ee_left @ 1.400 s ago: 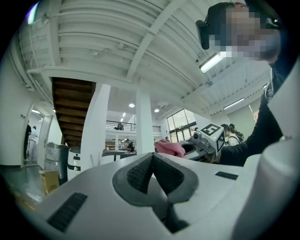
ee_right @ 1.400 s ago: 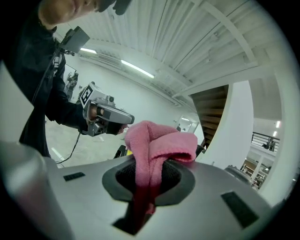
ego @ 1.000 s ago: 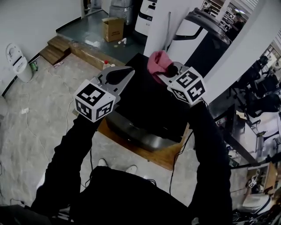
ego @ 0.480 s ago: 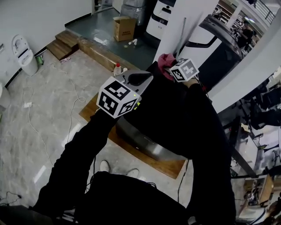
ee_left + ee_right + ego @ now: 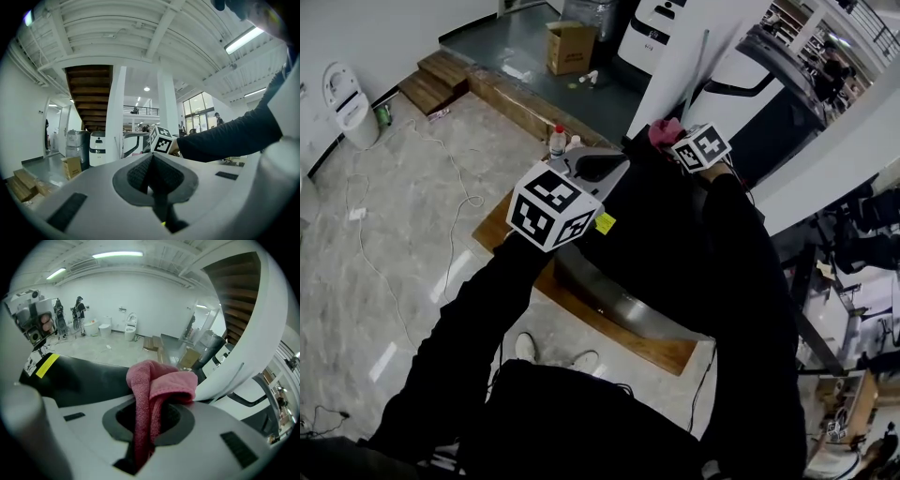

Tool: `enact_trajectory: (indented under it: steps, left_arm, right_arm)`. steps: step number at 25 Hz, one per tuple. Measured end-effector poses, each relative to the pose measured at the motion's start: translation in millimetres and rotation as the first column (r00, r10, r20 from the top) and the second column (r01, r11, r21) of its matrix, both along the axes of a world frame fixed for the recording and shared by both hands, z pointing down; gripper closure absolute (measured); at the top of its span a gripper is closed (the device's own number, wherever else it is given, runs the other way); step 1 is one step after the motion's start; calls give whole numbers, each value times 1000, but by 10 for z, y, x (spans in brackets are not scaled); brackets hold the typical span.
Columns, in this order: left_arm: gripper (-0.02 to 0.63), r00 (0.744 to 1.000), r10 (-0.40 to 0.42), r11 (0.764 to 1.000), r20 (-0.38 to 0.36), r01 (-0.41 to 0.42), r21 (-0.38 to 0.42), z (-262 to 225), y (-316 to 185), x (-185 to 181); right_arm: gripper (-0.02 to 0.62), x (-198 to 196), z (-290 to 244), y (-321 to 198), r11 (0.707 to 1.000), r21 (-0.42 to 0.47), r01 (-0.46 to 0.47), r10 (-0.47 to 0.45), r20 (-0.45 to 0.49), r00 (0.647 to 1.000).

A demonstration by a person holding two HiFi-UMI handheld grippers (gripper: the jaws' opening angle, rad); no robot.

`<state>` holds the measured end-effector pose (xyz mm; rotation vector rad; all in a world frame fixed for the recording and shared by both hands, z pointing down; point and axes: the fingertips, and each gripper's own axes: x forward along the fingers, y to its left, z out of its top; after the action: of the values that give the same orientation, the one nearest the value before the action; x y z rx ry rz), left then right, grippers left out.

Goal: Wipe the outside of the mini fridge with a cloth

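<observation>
Pinching the pink cloth [image 5: 157, 380] between its jaws, my right gripper [image 5: 149, 401] shows a folded wad bulging above the tips, with a strip running down between the pads. Just beyond the cloth lies the black top of the mini fridge [image 5: 647, 225], and I reach out over its far edge; whether the cloth touches the fridge I cannot tell. My left gripper [image 5: 152, 161] has its jaws pressed together with nothing in them, and it hangs above the fridge's near left side, well apart from the right one. A yellow label [image 5: 605, 222] sits on the fridge beside my left gripper. The fridge stands on a wooden board [image 5: 661, 352] laid on the pale floor [image 5: 394, 234]. A small bottle [image 5: 557, 141] stands near the board's far corner.
</observation>
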<state>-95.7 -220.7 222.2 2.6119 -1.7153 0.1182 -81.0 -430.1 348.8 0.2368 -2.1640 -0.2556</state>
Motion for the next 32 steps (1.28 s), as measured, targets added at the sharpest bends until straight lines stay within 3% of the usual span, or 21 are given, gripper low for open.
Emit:
enact_trajectory:
  steps: [5, 12, 19, 29, 32]
  left_arm:
    - [600, 1000, 21, 1000, -5, -21, -8, 47, 118, -33]
    - [600, 998, 61, 998, -11, -61, -12, 137, 328, -76]
    - [600, 992, 123, 992, -13, -123, -14, 196, 590, -79]
    - [600, 978, 208, 978, -26, -209, -10, 221, 854, -104]
    - [600, 975, 218, 976, -33, -218, -3, 205, 864, -61]
  right_arm:
    - [545, -45, 22, 395, 997, -28, 66, -67, -31, 997]
    - [545, -112, 19, 1125, 980, -165, 112, -119, -34, 992]
    - [545, -121, 6, 1816, 942, -312, 123, -142, -39, 989]
    - [545, -145, -22, 2724, 865, -482, 141, -167, -11, 986]
    - [543, -67, -51, 2934, 822, -546, 165, -194, 4, 981]
